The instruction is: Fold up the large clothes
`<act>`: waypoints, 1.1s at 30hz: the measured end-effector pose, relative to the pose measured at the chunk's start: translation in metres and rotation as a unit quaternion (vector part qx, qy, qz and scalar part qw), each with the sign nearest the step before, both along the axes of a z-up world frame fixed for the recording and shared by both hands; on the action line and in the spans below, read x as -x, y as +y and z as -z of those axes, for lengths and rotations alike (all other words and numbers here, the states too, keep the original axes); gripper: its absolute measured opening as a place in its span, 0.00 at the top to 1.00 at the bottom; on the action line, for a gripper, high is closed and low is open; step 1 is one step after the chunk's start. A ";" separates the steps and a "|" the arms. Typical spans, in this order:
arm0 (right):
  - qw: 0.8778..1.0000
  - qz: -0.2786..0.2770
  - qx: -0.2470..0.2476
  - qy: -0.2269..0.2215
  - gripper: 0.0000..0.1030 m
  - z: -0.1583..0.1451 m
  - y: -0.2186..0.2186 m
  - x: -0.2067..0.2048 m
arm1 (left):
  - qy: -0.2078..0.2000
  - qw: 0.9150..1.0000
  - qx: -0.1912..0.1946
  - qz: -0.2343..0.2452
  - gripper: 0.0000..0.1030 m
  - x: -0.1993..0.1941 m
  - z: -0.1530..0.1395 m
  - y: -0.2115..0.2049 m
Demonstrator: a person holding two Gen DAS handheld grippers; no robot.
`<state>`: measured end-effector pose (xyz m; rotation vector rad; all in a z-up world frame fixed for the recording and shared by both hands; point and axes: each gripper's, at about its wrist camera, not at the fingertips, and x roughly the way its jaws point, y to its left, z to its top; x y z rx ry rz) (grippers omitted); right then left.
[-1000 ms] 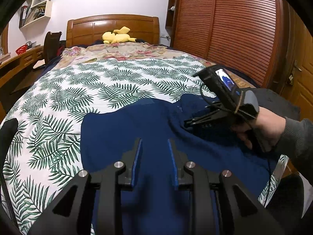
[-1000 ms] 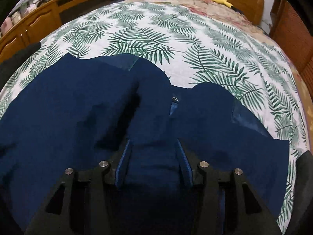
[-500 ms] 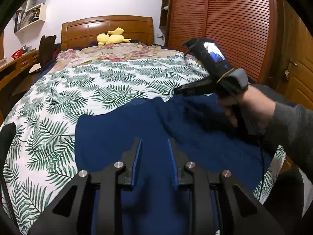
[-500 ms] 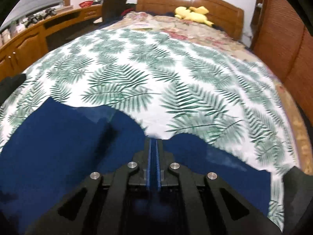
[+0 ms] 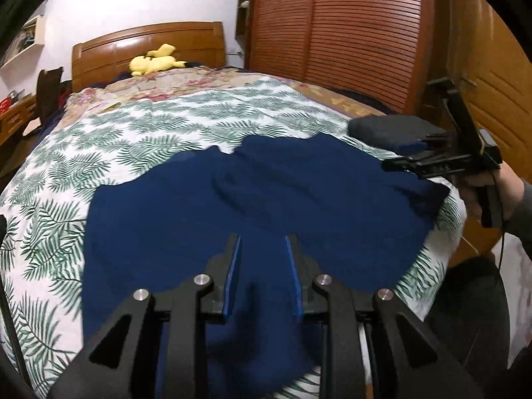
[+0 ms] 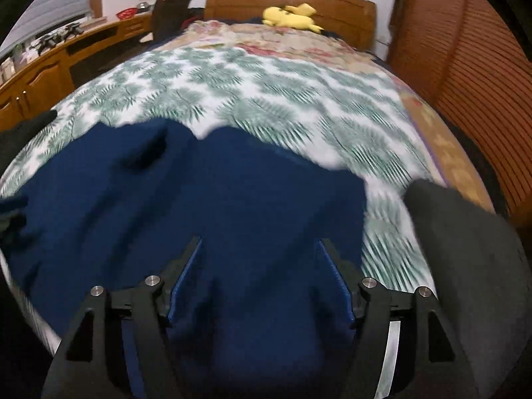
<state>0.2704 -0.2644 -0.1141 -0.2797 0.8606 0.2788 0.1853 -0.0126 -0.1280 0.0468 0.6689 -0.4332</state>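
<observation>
Big navy garment (image 5: 252, 206) spread flat on the near half of the palm-leaf bedspread (image 5: 99, 153), far edge a bit rumpled. Left gripper (image 5: 262, 249) hovering over the near part, jaws narrowly apart, gripping nothing. Right gripper (image 6: 259, 249) just popped wide open, nothing pinched, out past the right edge. Yellow plush toy (image 6: 291, 16) way back by the headboard.

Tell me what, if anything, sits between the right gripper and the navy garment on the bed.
Nothing visible does. The right gripper, jaws just opened with nothing between them, hangs directly over the navy garment, with only open air below. A dark grey bundle lies off to its right on the leaf-print bedspread, clear of the path.
</observation>
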 end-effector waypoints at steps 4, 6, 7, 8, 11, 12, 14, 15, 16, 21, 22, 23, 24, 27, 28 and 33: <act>1.000 0.026 -0.003 0.013 0.32 0.009 -0.031 0.028 | 0.002 1.000 0.003 0.016 0.76 0.011 0.000 -0.012; 0.999 0.039 -0.016 0.023 0.32 0.013 -0.043 0.035 | 0.003 1.000 0.003 0.018 0.76 0.014 0.001 -0.015; 0.998 0.046 -0.022 0.025 0.32 0.014 -0.048 0.037 | 0.003 1.000 0.003 0.020 0.76 0.016 0.001 -0.018; 0.998 0.052 -0.029 0.027 0.32 0.016 -0.053 0.039 | 0.002 1.000 0.003 0.020 0.76 0.017 0.001 -0.020; 0.996 0.062 -0.047 0.046 0.31 0.024 -0.060 0.042 | 0.003 1.000 0.001 0.023 0.76 0.021 0.003 -0.024; 0.995 0.063 -0.052 0.054 0.31 0.028 -0.062 0.042 | 0.005 1.000 0.002 0.024 0.76 0.022 0.004 -0.024; 0.993 0.062 -0.067 0.074 0.31 0.036 -0.064 0.042 | 0.008 1.000 0.002 0.026 0.76 0.022 0.007 -0.026; 0.992 0.062 -0.076 0.082 0.31 0.040 -0.065 0.042 | 0.010 1.000 0.001 0.027 0.76 0.022 0.008 -0.026; 0.990 0.063 -0.087 0.087 0.31 0.042 -0.066 0.041 | 0.011 1.000 0.001 0.027 0.76 0.022 0.010 -0.027; 0.985 0.066 -0.124 0.102 0.32 0.046 -0.075 0.040 | 0.019 0.999 0.002 0.027 0.76 0.020 0.014 -0.028; 0.983 0.063 -0.134 0.104 0.38 0.046 -0.076 0.040 | 0.019 0.999 0.004 0.027 0.76 0.021 0.014 -0.028; 0.982 0.055 -0.146 0.108 0.43 0.046 -0.076 0.041 | 0.019 0.999 0.005 0.026 0.76 0.021 0.013 -0.026; 0.981 0.049 -0.152 0.112 0.59 0.046 -0.075 0.041 | 0.018 1.000 0.006 0.025 0.76 0.021 0.012 -0.025; 0.980 0.032 -0.161 0.108 0.81 0.039 -0.071 0.043 | 0.012 1.000 0.005 0.021 0.76 0.023 0.009 -0.022; 0.982 0.029 -0.158 0.097 0.83 0.034 -0.068 0.045 | 0.010 1.000 0.005 0.019 0.76 0.024 0.008 -0.020; 0.985 0.001 -0.166 0.038 0.86 -0.009 -0.045 0.051 | -0.005 1.000 0.008 0.003 0.76 0.032 0.000 -0.002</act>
